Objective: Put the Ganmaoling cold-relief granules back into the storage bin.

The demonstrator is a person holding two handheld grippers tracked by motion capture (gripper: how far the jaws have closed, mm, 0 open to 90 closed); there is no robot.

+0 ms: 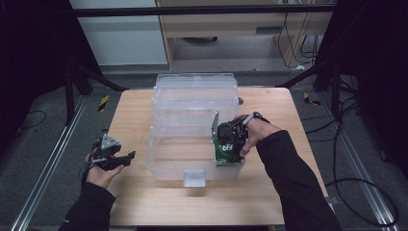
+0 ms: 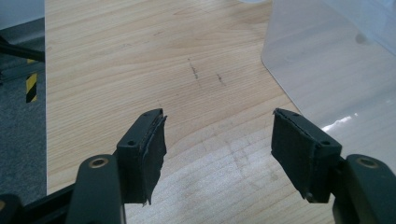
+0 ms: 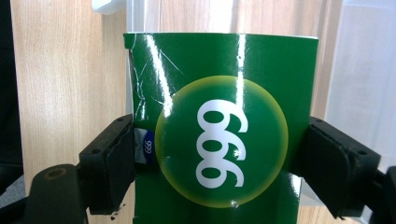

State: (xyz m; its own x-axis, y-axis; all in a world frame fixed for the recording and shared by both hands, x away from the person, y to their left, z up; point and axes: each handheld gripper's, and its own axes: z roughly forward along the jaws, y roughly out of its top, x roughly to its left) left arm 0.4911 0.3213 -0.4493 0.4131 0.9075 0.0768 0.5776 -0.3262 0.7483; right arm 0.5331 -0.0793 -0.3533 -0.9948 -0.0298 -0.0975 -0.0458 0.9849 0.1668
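Observation:
A glossy green box (image 3: pixel 219 93) with white digits in a yellow-green disc sits between the pads of my right gripper (image 3: pixel 222 140), which press on its two sides. From above, that green box (image 1: pixel 222 153) is at the front right corner of the open bottom drawer (image 1: pixel 168 166) of a clear plastic drawer unit (image 1: pixel 192 96), with my right gripper (image 1: pixel 230 155) pointing down into it. My left gripper (image 1: pixel 126 158) hovers at the table's left edge, beside the unit. Its jaws (image 2: pixel 217 135) stand wide apart over bare wood with nothing between them.
The wooden table (image 1: pixel 130 120) carries the clear unit in its middle; the drawer's pull tab (image 1: pixel 195 177) juts toward the front edge. A corner of the clear wall (image 2: pixel 327 60) lies just right of my left gripper. Grey floor, rails and cables surround the table.

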